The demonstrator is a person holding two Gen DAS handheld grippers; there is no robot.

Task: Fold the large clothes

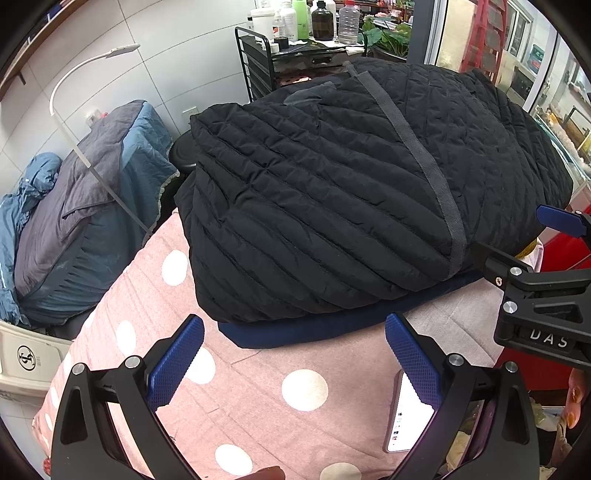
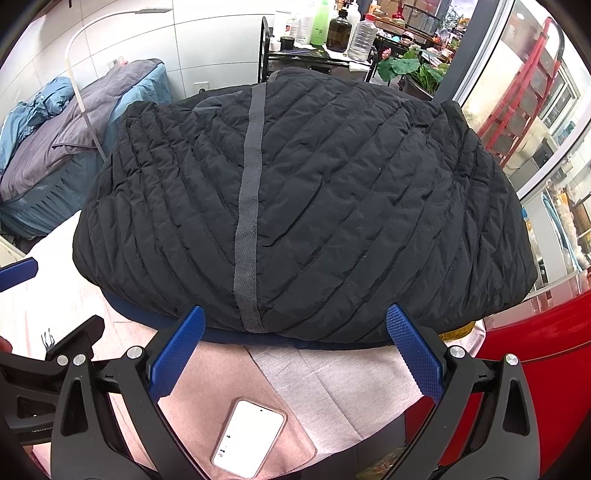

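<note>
Both claws wide open and empty, short of the folded black jacket.

Nearest: left gripper [image 1: 293,363], blue pads spread wide over the pink polka-dot cover [image 1: 236,384], nothing between them. Right gripper [image 2: 295,354] likewise fully spread and holding nothing, above a white phone [image 2: 248,443] lying flat on the pink cloth. Just past the fingertips: black quilted jacket [image 2: 332,206], folded into a rounded bundle on the cover, a grey strip [image 2: 248,206] running down its top. A dark blue garment [image 1: 325,328] lies under it, edge showing at the near side. Beyond: a black rack [image 1: 258,66] with bottles [image 1: 325,20], left of it a heap of grey and blue bedding [image 1: 85,206].
</note>
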